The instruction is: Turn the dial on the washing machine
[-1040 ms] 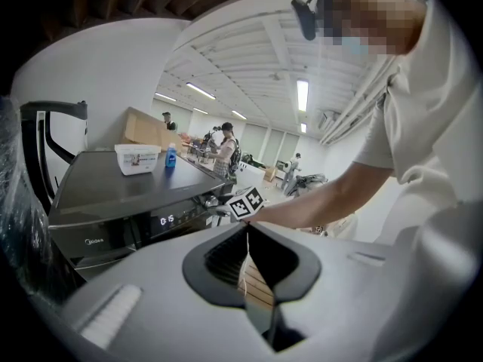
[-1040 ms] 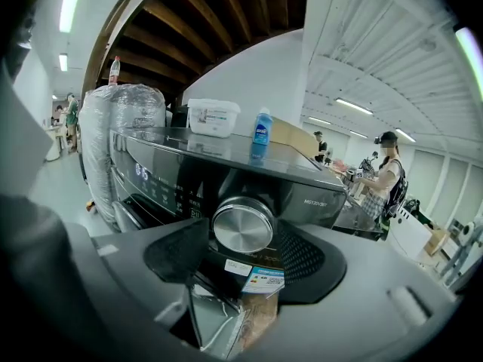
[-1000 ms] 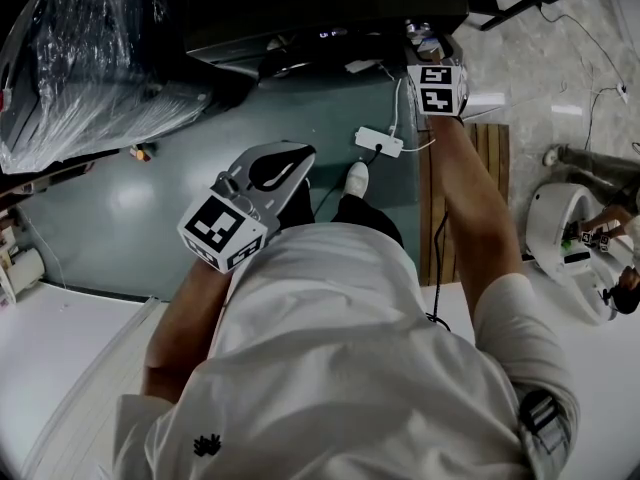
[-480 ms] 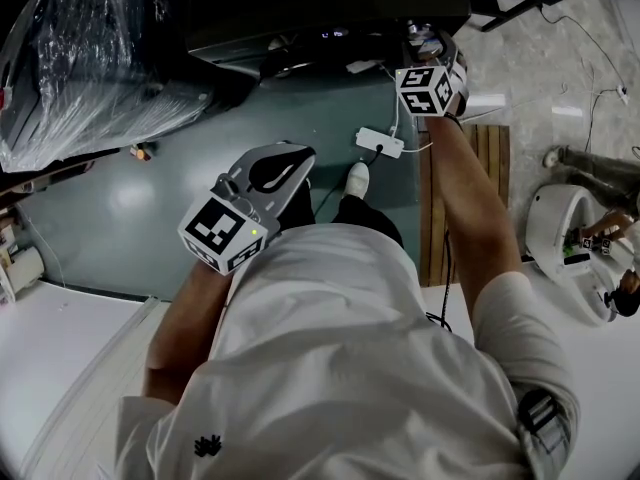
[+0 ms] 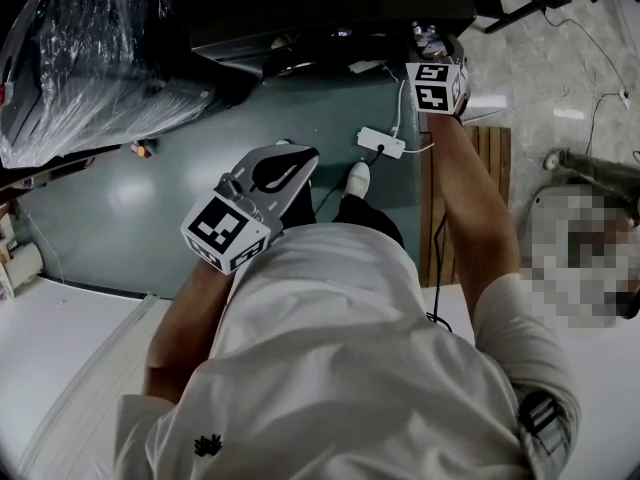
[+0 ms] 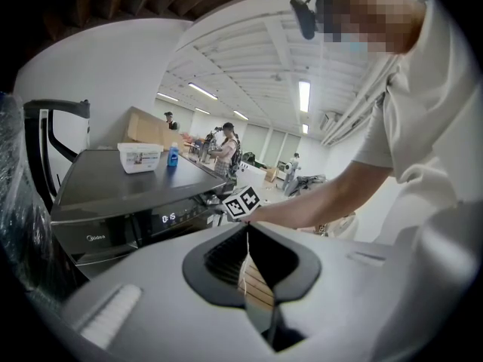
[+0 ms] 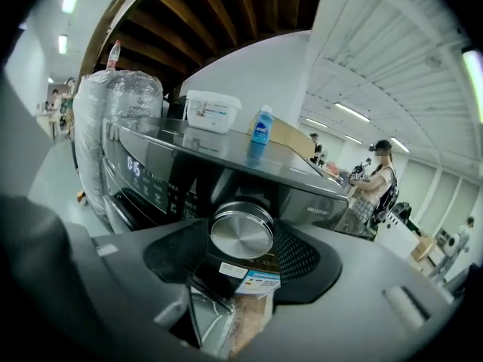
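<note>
right arm [image 5: 470,203] stretched forward, right gripper [image 5: 428,40] clamped round the dial [image 7: 241,231]. left arm [image 5: 185,318] bent close to the torso, left gripper [image 5: 283,163] held low, jaws pressed together on nothing.

Tub [image 7: 213,110] and bottle [image 7: 261,137] stand atop the washing machine [image 7: 173,143], above its dial [image 7: 241,231].

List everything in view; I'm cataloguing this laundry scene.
washing machine: one, dark grey, facing the person
dial: one, silver, on its front
tub: one, white, on its top
bottle: one, blue, beside the tub
wrapped bundle: one, clear plastic, beside the machine
power strip: one, white, on the floor
wooden slats: one set, brown, on the floor
bystanders: several, mixed clothing, far background
left tool: one, grey, shut, empty
right tool: one, grey, shut on the dial
</note>
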{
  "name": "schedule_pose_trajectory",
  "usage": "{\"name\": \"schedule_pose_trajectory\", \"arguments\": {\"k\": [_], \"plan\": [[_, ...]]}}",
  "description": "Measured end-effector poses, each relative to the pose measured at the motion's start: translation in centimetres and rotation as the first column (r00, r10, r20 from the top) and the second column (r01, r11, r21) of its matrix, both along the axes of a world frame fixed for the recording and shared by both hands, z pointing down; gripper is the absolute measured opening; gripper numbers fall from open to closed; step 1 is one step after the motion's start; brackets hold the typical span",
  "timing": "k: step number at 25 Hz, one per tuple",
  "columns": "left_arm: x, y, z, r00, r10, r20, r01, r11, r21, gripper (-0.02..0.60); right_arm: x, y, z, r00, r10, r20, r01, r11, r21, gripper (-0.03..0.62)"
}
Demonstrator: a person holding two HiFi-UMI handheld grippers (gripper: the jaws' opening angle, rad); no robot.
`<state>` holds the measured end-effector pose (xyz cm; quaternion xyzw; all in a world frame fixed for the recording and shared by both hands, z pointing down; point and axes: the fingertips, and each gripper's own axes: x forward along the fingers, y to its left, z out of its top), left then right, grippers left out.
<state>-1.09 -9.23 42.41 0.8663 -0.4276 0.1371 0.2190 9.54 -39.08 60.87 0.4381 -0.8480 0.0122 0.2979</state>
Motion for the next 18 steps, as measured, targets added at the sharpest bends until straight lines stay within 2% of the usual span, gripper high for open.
{"name": "schedule_pose_trajectory", "arguments": {"k": [7,11,18], "plan": [[0.1,-0.1,0.0,1.0,0.011,-0.002,-0.011,1.0,-0.003,0.058,0.7,-0.1,-1.0,0.97,0.095,0.225,-0.07,0.991,-0.114,0.256],[0.4,-0.1,-0.2,1.0,0.019,0.004,-0.019,1.0,0.0,0.06,0.8,-0.1,-1.1,0.974,0.074,0.216,-0.053,0.993,-0.101,0.256],[0.2,-0.1,0.0,1.0,0.017,0.002,-0.017,1.0,-0.001,0.058,0.4,0.4,-1.7,0.996,-0.024,0.085,0.024,1.0,0.002,0.256]]}}
